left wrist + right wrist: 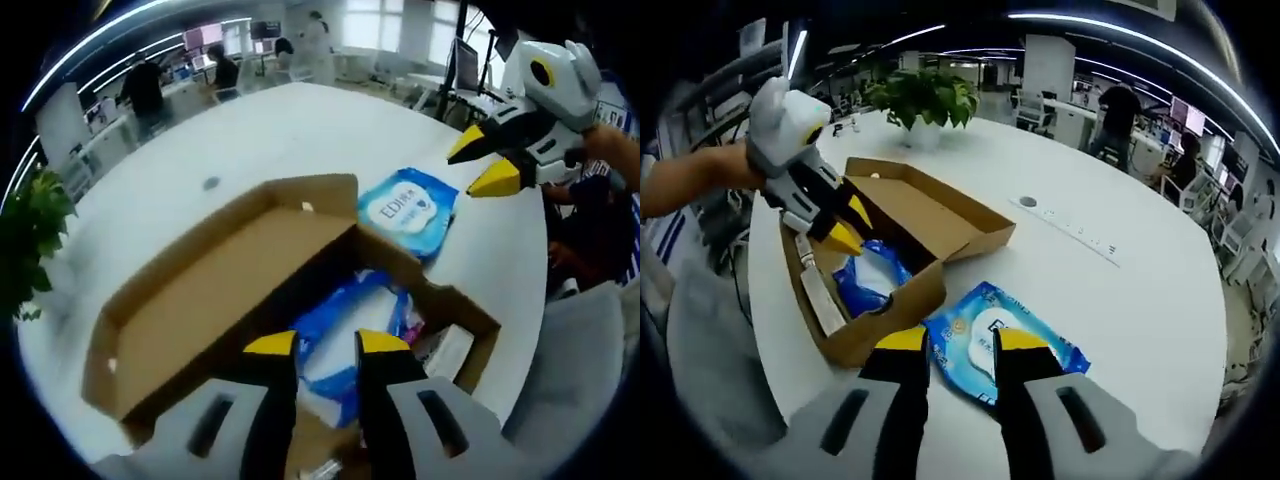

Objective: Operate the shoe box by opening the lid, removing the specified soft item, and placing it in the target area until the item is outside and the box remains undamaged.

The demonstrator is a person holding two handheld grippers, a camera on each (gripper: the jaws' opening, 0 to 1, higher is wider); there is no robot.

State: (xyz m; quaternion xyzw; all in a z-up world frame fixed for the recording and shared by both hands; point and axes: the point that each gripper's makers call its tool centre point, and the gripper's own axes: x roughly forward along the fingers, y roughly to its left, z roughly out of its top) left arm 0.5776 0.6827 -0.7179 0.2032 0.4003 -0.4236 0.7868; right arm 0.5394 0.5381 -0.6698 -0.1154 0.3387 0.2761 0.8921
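Shoebox (890,250) lay open; left gripper (327,343), parted and empty, hovered over a blue pack (345,340) to grab next; right gripper (963,340) parted above removed wipes (1005,340).

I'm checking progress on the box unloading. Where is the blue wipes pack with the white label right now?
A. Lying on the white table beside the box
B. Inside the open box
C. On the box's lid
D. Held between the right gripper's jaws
A: the blue wipes pack lies flat on the white table just outside the open shoe box, with the right gripper above it, not gripping it.
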